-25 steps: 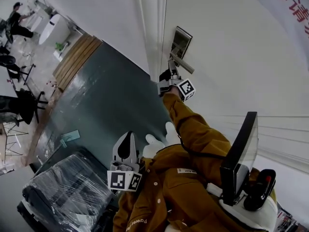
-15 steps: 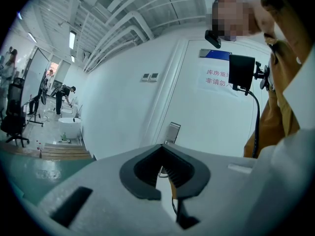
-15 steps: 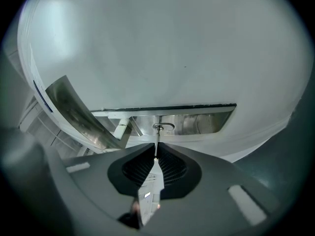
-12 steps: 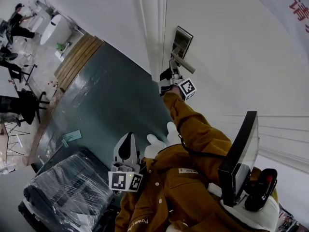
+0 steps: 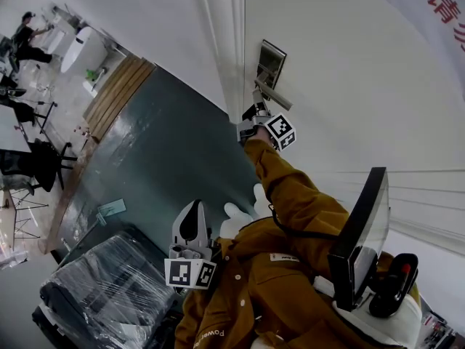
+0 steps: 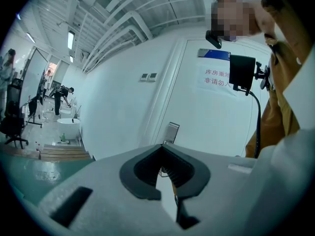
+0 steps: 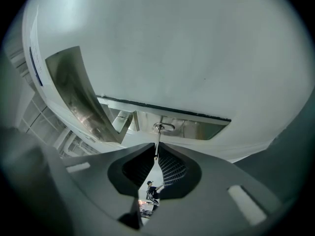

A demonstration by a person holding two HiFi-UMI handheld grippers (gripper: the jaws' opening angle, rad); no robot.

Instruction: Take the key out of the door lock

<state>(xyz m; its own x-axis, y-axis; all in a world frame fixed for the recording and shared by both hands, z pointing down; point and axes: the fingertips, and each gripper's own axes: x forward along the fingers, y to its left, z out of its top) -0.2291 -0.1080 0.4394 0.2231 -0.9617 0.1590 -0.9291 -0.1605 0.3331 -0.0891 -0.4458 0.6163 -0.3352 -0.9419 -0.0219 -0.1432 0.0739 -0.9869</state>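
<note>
One step looks done: the right gripper (image 7: 156,154) is clamped on the key (image 7: 157,139), which sits in the lock (image 7: 164,126) at frame centre, not yet out. Pulling it free remains. The left gripper (image 6: 162,146) hangs closed and empty at lower centre in the head view.

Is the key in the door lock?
Yes, the key sticks out of the lock, with its near end pinched by the right gripper.

Right tool (image 7: 156,157) tips pinching key (image 7: 157,140) in lock plate (image 7: 197,128), lever handle (image 7: 74,90) left
</note>
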